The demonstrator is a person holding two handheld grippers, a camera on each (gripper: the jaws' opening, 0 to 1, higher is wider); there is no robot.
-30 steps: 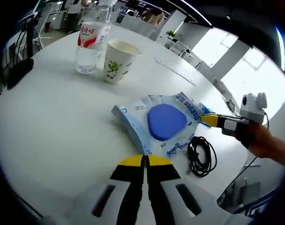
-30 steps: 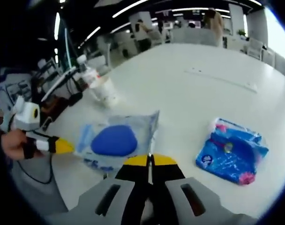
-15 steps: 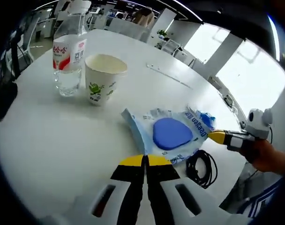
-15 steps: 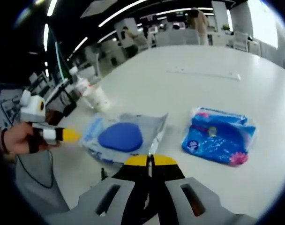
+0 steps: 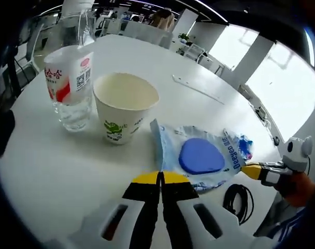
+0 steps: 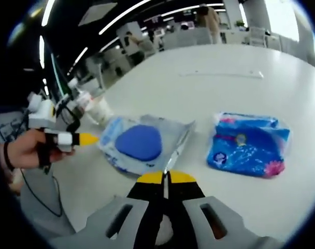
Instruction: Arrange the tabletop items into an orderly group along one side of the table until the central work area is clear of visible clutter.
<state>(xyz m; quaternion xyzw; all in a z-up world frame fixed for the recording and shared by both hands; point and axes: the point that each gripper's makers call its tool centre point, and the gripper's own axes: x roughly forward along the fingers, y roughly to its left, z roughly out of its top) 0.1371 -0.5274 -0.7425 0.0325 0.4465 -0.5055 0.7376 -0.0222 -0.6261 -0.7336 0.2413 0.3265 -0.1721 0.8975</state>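
Both hand-held grippers clenched on nothing; wipes pack (image 5: 199, 155) on the bench (image 5: 54, 161) looked soft, light, slippery — best pinched at a crimped edge.

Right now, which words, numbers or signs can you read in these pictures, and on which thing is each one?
"Deeyeo": on the pale wipes pack, printed along its right edge.
Red Chinese characters and a QR code: on the water bottle label, too small to read.
Green cartoon print: on the paper cup, words unreadable.
Blue pack: print blurred.
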